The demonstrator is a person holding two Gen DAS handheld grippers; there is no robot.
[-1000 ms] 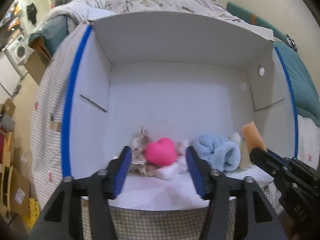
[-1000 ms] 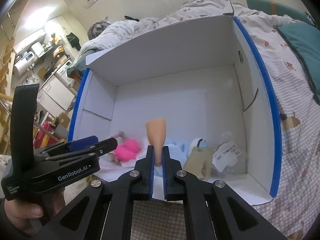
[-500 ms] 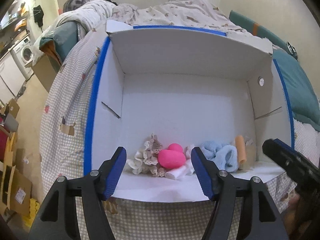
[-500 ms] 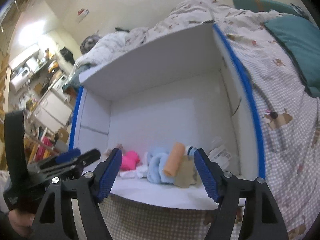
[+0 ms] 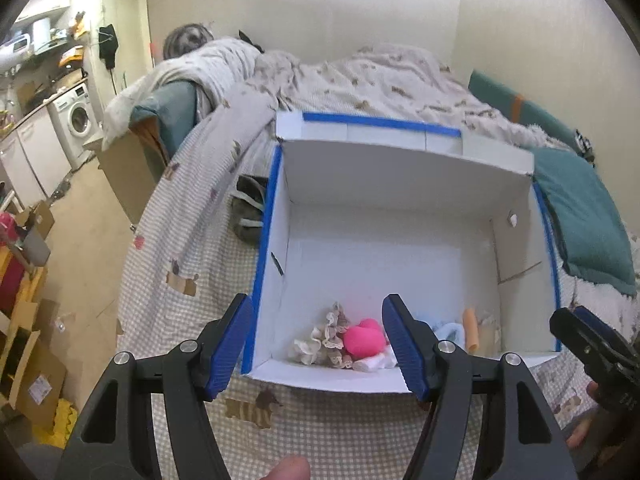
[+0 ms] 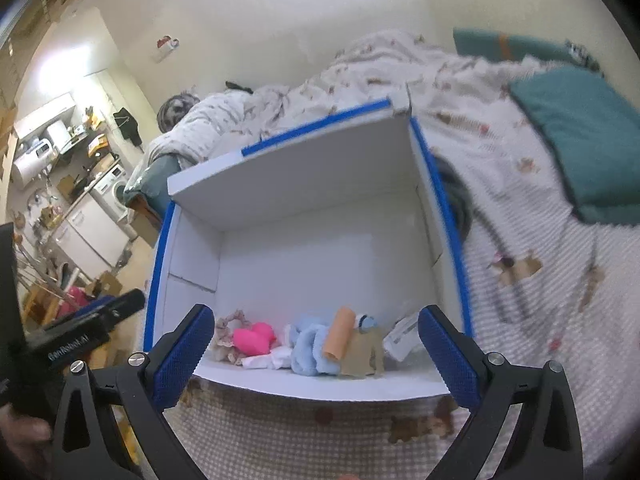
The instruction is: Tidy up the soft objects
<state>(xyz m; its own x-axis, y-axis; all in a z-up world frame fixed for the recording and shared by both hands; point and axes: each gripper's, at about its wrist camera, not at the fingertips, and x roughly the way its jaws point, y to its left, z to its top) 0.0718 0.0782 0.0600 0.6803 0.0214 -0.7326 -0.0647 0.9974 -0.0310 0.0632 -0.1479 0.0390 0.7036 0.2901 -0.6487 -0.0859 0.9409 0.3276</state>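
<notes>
Box (image 6: 304, 208) on the bed holds soft toys — right gripper (image 6: 316, 356) jaws just opened wide, left gripper (image 5: 316, 344) jaws apart, both empty.

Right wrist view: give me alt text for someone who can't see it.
The open, empty right gripper hovers before a white cardboard box on a bed; its jaws have just been opening. Along the box's near wall lie a pink heart plush, blue towel and orange roll.
</notes>
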